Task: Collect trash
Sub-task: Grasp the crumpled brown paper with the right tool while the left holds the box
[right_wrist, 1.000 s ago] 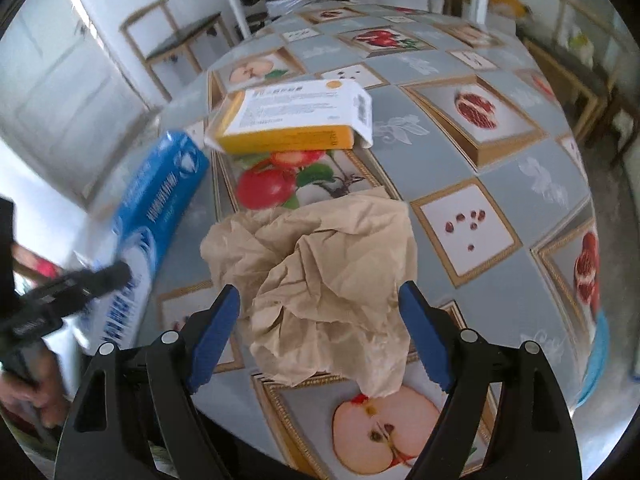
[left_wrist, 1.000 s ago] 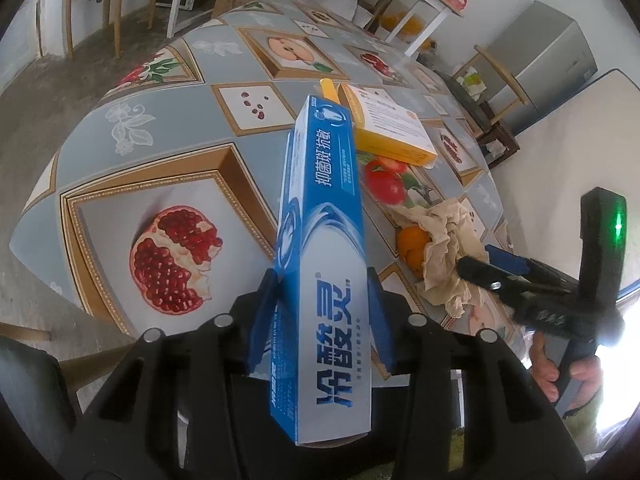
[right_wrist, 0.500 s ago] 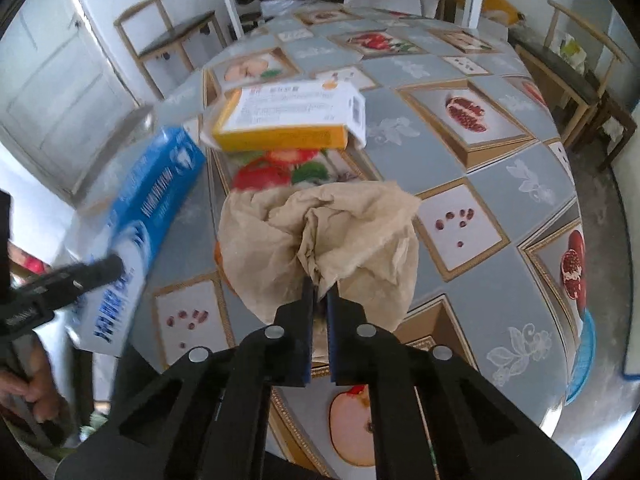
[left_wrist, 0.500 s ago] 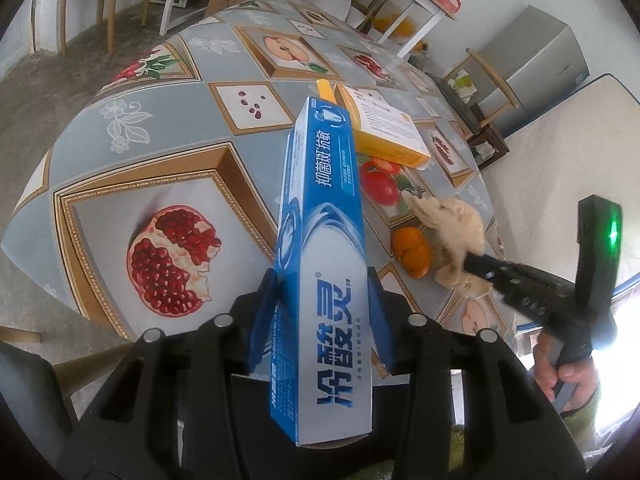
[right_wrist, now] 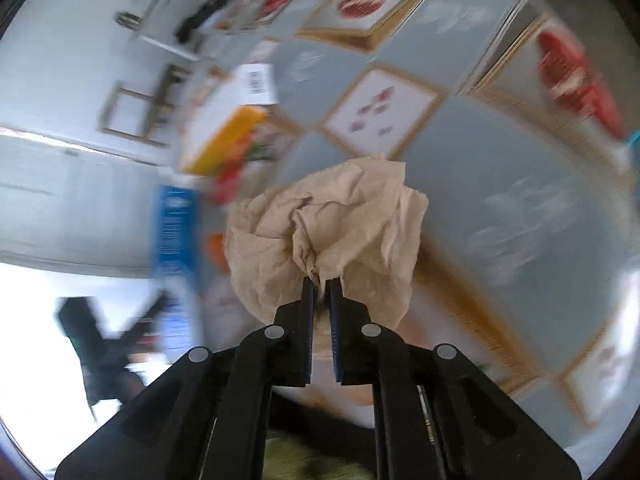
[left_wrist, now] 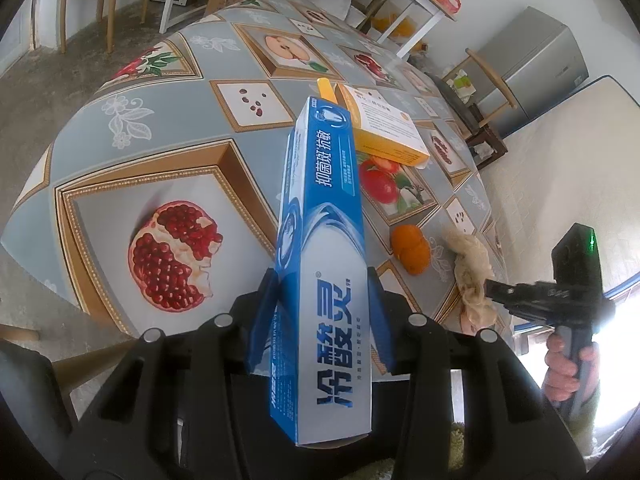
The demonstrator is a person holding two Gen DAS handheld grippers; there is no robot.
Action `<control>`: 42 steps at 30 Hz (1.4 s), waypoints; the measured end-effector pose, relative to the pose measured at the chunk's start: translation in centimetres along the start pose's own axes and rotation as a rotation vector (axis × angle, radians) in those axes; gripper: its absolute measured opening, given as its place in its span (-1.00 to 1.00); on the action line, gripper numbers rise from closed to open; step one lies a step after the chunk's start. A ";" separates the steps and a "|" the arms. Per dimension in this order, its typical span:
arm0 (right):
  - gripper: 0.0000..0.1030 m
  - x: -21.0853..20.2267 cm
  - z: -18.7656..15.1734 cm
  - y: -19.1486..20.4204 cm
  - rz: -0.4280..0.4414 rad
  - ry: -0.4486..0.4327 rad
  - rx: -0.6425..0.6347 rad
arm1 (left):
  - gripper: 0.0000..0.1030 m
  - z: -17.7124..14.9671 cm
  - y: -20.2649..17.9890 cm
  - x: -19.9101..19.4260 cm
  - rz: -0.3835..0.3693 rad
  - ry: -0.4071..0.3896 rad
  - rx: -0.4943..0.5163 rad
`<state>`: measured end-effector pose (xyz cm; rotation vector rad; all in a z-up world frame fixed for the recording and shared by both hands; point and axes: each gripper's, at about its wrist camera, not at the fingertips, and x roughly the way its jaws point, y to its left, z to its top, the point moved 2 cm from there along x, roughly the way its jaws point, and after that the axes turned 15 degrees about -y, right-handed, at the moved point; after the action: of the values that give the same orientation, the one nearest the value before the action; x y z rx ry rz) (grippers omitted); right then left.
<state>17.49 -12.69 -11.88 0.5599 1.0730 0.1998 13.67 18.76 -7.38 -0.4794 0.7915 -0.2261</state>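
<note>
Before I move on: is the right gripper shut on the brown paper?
Shut on it: the right gripper pinches a fold of the crumpled brown paper between nearly closed pads.

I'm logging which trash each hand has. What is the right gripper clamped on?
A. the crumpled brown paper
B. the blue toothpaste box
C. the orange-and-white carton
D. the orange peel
A: in the right wrist view the right gripper is pinched shut on a fold of the crumpled brown paper, lifted off the table.

Each black hand-held gripper [right_wrist: 320,284] has blue finger pads [left_wrist: 266,312] and silver screws.
</note>
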 end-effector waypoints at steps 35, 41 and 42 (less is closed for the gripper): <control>0.58 2.9 -0.2 5.8 -0.261 -0.162 -0.535 | -0.10 -0.4 -0.3 0.4 0.026 0.032 -0.006; 0.35 2.5 -0.2 5.0 -0.266 -0.193 -0.499 | -0.07 0.4 -0.2 1.4 0.060 0.055 -0.021; 0.33 2.5 -0.3 4.9 -0.266 -0.196 -0.496 | -0.06 0.5 -0.2 1.6 0.069 0.060 -0.017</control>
<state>18.97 -7.46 -11.37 -0.0114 0.8544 0.1651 15.12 18.14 -7.97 -0.4628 0.8673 -0.1707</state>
